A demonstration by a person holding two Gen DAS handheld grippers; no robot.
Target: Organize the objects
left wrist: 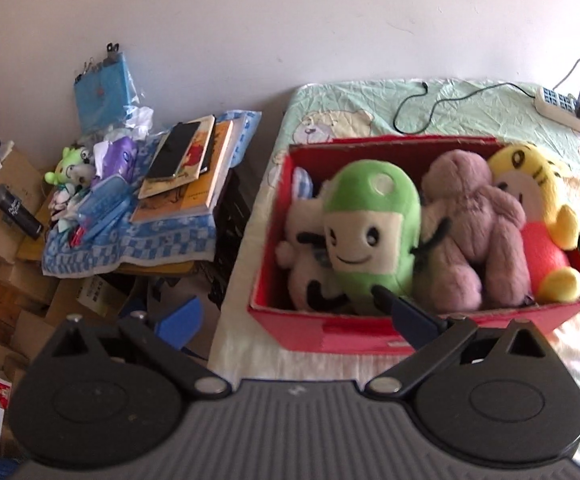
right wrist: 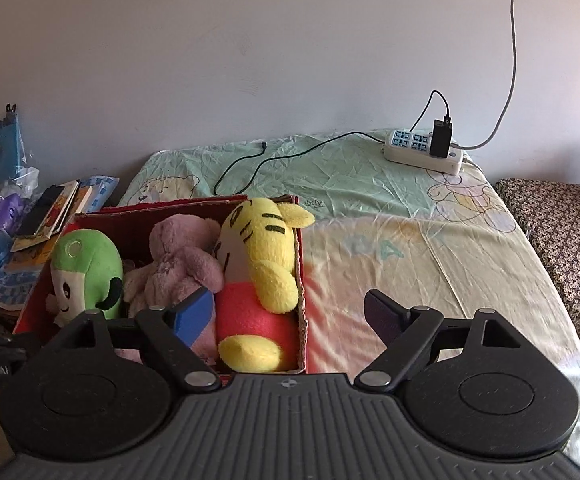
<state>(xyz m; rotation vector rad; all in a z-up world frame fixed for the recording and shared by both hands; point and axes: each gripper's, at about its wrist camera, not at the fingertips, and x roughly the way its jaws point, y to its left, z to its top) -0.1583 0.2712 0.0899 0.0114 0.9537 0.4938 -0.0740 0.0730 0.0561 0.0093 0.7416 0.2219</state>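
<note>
- Clutter fills the far left: cardboard boxes (left wrist: 6,196) stacked low, a black cylinder (left wrist: 16,211) lying on one, and a side table under a blue checked cloth (left wrist: 138,248).
- On that cloth lie a small green toy (left wrist: 68,168), a purple bag (left wrist: 120,156), and a pile of books (left wrist: 188,168) with a dark phone (left wrist: 174,150) on top; a blue packet (left wrist: 104,92) leans against the wall behind.
- Left gripper (left wrist: 286,304) is released, fingers spread wide; one blue pad hangs over the gap between table and bed, the other reaches over the front rim of the red box (left wrist: 330,328), touching or just in front of the green plush.
- The red box sits on the bed (right wrist: 430,264), at its left edge, and holds four soft toys side by side.
- From the left: a white plush (left wrist: 302,248) partly hidden, a green plush (left wrist: 370,232) with a smiling face, a mauve bear (left wrist: 478,224), and a yellow tiger (left wrist: 538,216) in a red shirt against the right wall of the box.
- Right gripper (right wrist: 290,316) is also released, jaws wide apart; its left pad is inside the box between the mauve bear (right wrist: 186,264) and the yellow tiger (right wrist: 262,272), its right pad over the bare sheet outside the box.
- Whether that left pad touches a toy cannot be told.
- Farther right, a black cable (right wrist: 290,152) runs across the green sheet to a white power strip (right wrist: 422,152) with a black charger (right wrist: 441,138) plugged in.
- A patterned cushion (right wrist: 562,248) lies beside the bed at the far right.
</note>
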